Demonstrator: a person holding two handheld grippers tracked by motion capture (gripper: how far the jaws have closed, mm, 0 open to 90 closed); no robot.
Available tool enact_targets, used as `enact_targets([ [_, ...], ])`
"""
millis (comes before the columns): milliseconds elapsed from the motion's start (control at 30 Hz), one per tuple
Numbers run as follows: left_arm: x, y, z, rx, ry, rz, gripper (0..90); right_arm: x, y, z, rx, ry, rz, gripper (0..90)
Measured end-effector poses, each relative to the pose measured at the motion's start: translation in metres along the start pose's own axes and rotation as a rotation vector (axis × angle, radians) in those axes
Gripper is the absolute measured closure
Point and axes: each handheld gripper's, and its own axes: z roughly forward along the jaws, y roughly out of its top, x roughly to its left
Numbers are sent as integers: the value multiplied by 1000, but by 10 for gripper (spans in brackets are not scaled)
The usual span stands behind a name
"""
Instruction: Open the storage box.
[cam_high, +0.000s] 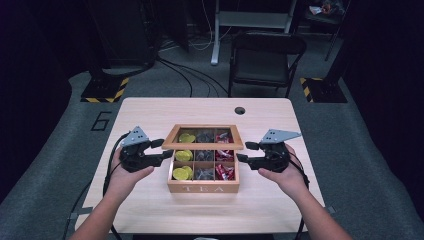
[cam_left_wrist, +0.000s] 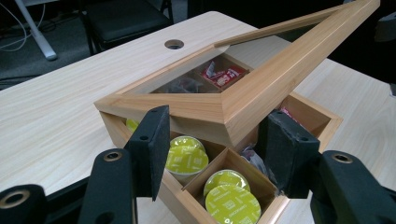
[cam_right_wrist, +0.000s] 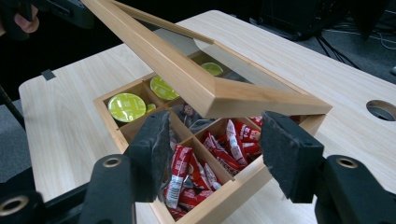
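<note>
The wooden tea box (cam_high: 203, 187) stands at the middle of the table (cam_high: 150, 112), its near wall lettered "TEA". The glass-paned lid (cam_high: 204, 137) is raised at its near edge and slopes up from the far side of the box. In the high view the lid covers the far row of compartments, so their contents show through the glass only.

The left column holds yellow-green capsules (cam_left_wrist: 186, 156). The right column holds red sachets (cam_right_wrist: 195, 170). The middle column holds dark packets (cam_high: 204, 173) that are hard to make out.

The left gripper (cam_high: 161, 150) stands at the left side of the box. In the left gripper view its jaws stand apart, one on each side of the lid's corner; whether the pads press the wood cannot be told. The right gripper (cam_high: 246, 152) stands at the right side of the box. In the right gripper view its jaws stand apart below the lid's near corner, and the pads appear clear of the wood. Whether either gripper bears the lid's weight cannot be told.

Each gripper carries a grey plate (cam_high: 134, 136), and each is held in a hand (cam_high: 125, 175). Beyond the table's far edge stands a dark chair (cam_high: 265, 60), partly lost in shadow.
</note>
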Motion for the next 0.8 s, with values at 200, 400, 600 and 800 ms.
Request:
enact_targets([
  [200, 5, 7, 0, -4, -7, -6, 457, -8, 2, 5, 10, -22, -14, 416],
  [400, 9, 14, 1, -10, -9, -16, 462, -17, 4, 15, 12, -33, -29, 427],
  [600, 15, 19, 2, -11, -17, -26, 467, -27, 4, 28, 18, -50, -38, 432],
  [800, 17, 22, 4, -12, -15, -26, 472, -36, 6, 38, 3, -68, -24, 438],
])
